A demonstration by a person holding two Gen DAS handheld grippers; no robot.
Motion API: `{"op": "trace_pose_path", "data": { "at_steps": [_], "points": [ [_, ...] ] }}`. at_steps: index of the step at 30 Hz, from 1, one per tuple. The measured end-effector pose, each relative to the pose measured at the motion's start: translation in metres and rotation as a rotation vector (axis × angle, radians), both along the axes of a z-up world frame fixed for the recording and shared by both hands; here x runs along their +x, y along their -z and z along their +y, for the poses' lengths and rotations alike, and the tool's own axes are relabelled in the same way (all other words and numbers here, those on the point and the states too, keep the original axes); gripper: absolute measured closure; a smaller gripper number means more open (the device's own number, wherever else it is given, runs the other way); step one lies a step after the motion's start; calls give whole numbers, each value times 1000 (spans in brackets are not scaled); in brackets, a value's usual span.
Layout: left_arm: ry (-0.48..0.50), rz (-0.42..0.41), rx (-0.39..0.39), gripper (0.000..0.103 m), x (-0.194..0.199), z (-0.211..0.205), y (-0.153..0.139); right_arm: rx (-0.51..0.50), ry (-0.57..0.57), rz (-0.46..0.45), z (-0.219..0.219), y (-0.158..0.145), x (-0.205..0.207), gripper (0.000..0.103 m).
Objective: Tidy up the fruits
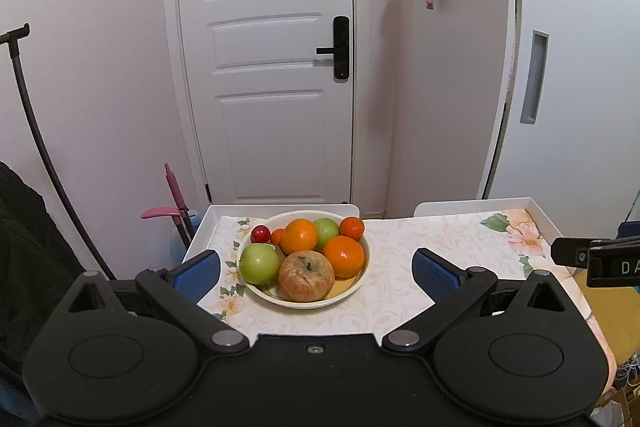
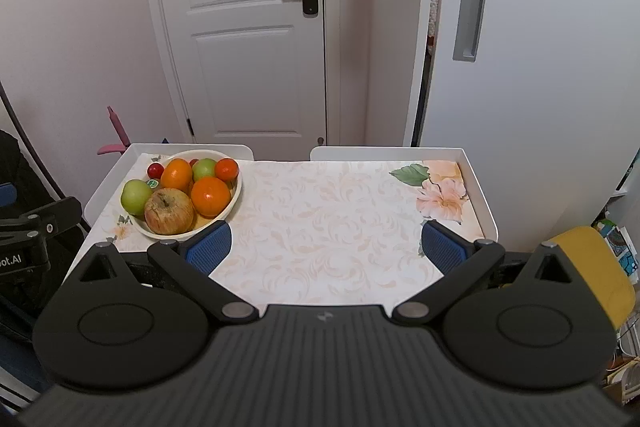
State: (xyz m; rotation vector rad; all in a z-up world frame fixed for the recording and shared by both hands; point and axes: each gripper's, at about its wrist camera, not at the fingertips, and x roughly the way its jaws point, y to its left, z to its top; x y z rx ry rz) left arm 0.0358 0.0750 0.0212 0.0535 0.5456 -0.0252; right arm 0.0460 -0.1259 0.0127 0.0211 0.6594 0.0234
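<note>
The fruit sits heaped in a cream bowl (image 1: 362, 269) on the left part of my table (image 2: 478, 187), on a pale floral cloth (image 2: 328, 223). Nearest me in the pile is a wrinkled reddish apple (image 1: 306, 275), touching a green apple (image 1: 259, 263) on its left and a large orange (image 1: 343, 255) on its right. Behind them lie another orange (image 1: 299, 235), a second green apple (image 1: 327, 230), a small orange fruit (image 1: 352, 227) at the far rim and a small red fruit (image 1: 260, 233) at the far left. My left gripper (image 1: 316, 269) hangs just in front of the bowl, its blue pads (image 1: 434, 269) spread wide to either side of it, holding nothing. My right gripper (image 2: 326, 247) hovers over the bare cloth right of the bowl, jaws likewise wide apart and empty, its left pad near the bowl's rim. Beyond the table stands a white door (image 1: 264, 67) with a black handle (image 1: 340, 47).
</note>
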Motion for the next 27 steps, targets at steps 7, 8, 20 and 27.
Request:
{"op": "trace_pose_path", "data": {
  "at_steps": [7,8,20,27],
  "points": [
    [5,2,5,0,0,-4,1,2,2,-1,-1,1,0,0],
    [4,2,5,0,1,-4,1,1,3,0,-1,1,0,0],
    [-25,-18,7,0,1,-2,0,5,8,1,0,1,1,0],
    [-30,-8,-2,0,3,-2,2,13,9,2,-1,0,3,0]
  ]
}}
